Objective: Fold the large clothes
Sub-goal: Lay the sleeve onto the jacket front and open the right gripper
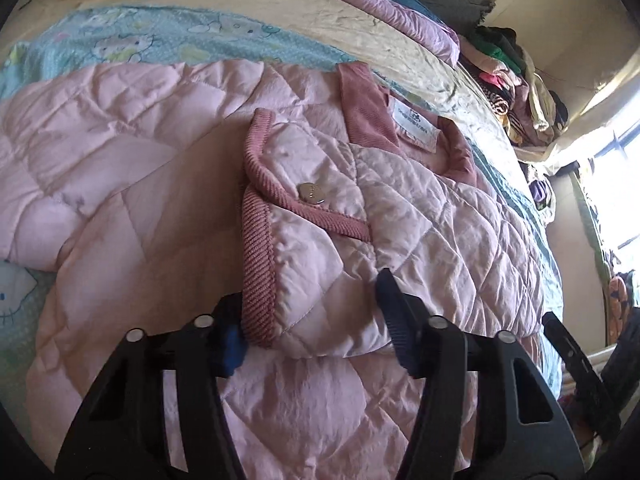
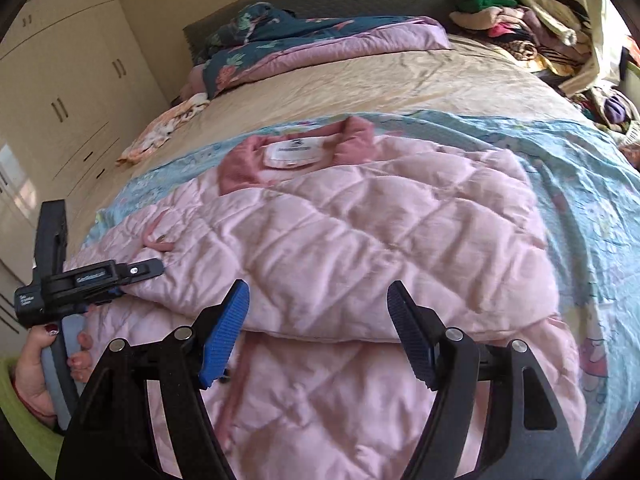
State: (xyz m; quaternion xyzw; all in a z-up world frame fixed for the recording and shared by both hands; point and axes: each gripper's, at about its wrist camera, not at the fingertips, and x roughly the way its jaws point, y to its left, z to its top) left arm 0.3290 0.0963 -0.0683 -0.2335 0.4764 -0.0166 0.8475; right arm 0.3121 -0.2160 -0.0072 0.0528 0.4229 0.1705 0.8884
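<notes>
Pink quilted jacket lying half folded on the bed, left gripper wide apart around its folded sleeve cuff, right gripper wide apart by the fold, likely ready to pinch.

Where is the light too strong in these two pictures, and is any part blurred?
Left wrist view: the window at the right is blown out to white, while the pink quilted jacket stays sharp. Right wrist view: lighting is even, but the jacket's right half looks smeared.
</notes>
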